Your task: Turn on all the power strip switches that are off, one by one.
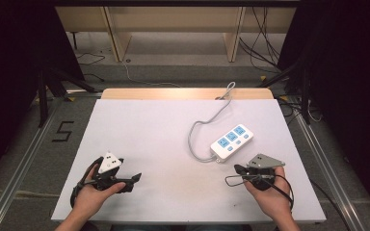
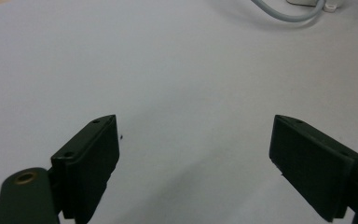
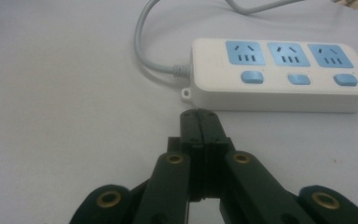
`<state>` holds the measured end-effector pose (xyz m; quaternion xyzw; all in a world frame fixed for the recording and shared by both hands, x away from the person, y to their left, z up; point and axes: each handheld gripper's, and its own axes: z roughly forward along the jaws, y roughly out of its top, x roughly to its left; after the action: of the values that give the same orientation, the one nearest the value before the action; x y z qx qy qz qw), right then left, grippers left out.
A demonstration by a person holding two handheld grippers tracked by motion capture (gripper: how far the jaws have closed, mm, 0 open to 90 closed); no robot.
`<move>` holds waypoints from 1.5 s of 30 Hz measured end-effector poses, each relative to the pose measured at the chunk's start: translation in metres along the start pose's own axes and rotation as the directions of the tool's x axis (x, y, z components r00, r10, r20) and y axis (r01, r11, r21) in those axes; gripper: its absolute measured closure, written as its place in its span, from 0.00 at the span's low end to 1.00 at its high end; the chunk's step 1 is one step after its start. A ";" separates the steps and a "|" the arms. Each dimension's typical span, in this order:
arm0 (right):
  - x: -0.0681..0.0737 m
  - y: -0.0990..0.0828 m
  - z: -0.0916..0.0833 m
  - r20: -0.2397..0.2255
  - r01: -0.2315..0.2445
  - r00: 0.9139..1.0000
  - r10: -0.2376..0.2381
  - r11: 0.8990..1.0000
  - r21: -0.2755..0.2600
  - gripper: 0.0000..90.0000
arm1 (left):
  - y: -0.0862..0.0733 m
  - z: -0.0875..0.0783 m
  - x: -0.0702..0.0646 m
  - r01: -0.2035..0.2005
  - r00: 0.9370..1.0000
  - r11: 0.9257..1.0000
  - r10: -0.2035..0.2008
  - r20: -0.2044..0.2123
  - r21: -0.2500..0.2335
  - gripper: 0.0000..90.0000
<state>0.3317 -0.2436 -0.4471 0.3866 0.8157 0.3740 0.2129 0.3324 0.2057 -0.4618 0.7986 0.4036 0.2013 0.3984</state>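
A white power strip [image 1: 231,138] with three blue sockets and three blue switches lies right of the table's middle; its grey cable [image 1: 200,130] loops left and runs off the far edge. In the right gripper view the power strip [image 3: 279,77] lies just beyond my right gripper [image 3: 199,116], whose jaws are pressed together with nothing between them. In the high view the right gripper [image 1: 237,168] rests near the strip's near end, held by a hand. My left gripper [image 1: 136,177] sits at the near left, jaws wide apart and empty; in its own view the left gripper [image 2: 195,140] frames bare table.
The white table top [image 1: 164,144] has a wooden strip along its far edge. A grey floor with a painted 5 [image 1: 62,131] lies to the left. Metal rails flank the table, and wooden furniture legs and loose cables stand behind it.
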 end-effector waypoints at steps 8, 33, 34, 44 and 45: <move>-0.006 0.013 0.003 0.018 -0.001 1.000 0.001 1.000 0.005 1.00 | 0.000 0.000 0.000 0.001 1.000 1.000 -0.001 -0.006 0.002 0.17; -0.017 0.039 0.019 0.029 -0.006 1.000 0.004 0.998 0.070 1.00 | -0.001 0.000 0.002 0.001 1.000 1.000 0.000 -0.031 0.006 0.17; -0.019 0.041 0.020 0.033 0.000 0.999 -0.003 0.997 0.077 1.00 | -0.001 0.000 0.002 0.000 1.000 1.000 0.000 -0.031 0.007 0.17; -0.026 0.052 0.024 0.042 -0.002 0.999 -0.003 0.995 0.101 1.00 | -0.001 0.000 0.002 0.002 0.999 1.000 -0.002 -0.032 0.006 0.17; -0.027 0.054 0.025 0.043 0.002 0.999 -0.007 0.994 0.108 1.00 | -0.001 0.000 0.002 -0.001 0.999 1.000 0.002 -0.032 0.009 0.17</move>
<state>0.3896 -0.2316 -0.4194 0.4037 0.8308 0.3206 0.2100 0.3331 0.2081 -0.4625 0.7974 0.4103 0.2125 0.3883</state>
